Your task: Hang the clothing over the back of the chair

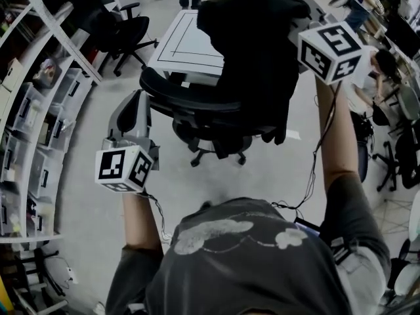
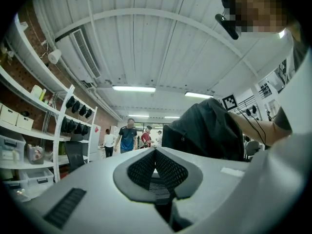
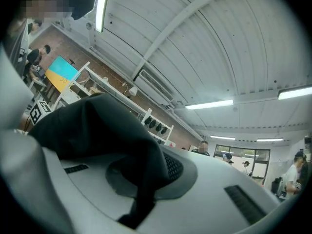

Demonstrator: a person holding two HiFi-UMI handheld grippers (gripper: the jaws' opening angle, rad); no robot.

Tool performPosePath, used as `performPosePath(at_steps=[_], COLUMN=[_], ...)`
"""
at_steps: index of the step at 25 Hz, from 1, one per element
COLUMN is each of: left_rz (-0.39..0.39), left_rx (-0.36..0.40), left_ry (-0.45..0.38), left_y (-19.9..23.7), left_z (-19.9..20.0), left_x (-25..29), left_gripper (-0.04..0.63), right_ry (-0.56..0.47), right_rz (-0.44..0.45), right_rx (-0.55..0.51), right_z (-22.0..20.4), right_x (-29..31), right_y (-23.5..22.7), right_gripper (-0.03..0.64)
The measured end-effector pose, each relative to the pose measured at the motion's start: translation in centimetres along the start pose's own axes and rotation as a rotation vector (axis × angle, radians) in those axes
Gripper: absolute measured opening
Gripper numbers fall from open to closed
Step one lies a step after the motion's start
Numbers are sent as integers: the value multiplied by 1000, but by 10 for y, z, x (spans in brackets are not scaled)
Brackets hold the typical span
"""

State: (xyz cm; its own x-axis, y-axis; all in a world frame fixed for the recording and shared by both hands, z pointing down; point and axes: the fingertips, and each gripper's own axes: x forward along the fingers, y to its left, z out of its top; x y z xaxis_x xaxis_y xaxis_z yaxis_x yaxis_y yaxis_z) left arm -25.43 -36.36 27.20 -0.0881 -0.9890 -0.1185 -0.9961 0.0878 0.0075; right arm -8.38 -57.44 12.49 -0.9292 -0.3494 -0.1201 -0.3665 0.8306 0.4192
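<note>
The black clothing (image 1: 252,58) hangs in the air over the black office chair (image 1: 197,104), bunched at the top and trailing down past the chair's back. My right gripper (image 1: 303,25) is raised at the upper right and shut on the garment's top. In the right gripper view the dark fabric (image 3: 97,130) spills out from between the jaws. Lower on the left, my left gripper (image 1: 136,104) sits beside the left end of the chair back. Its mesh pads (image 2: 168,169) meet with nothing held. The garment (image 2: 209,130) shows to its right in the left gripper view.
A white table (image 1: 187,44) stands just behind the chair. White shelving with bins (image 1: 39,110) runs along the left, with another black chair (image 1: 121,28) near it. People sit at desks on the right (image 1: 380,64), and others stand far off (image 2: 128,135).
</note>
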Motion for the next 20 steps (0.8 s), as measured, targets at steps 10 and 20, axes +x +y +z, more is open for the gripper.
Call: performPosePath(at_steps=[10,20], left_rz=[14,-22], left_rx=[-9,-29], left_ry=[-34,-52], left_y=[37,64], left_z=[9,13], left_x=[-20,-52], left_gripper=[0,0], right_ry=[-128,-101], right_rz=[136,173], right_rx=[-27,-30], right_z=[93,95], right_x=[42,49], right_y=[79,179], right_gripper=[6,6])
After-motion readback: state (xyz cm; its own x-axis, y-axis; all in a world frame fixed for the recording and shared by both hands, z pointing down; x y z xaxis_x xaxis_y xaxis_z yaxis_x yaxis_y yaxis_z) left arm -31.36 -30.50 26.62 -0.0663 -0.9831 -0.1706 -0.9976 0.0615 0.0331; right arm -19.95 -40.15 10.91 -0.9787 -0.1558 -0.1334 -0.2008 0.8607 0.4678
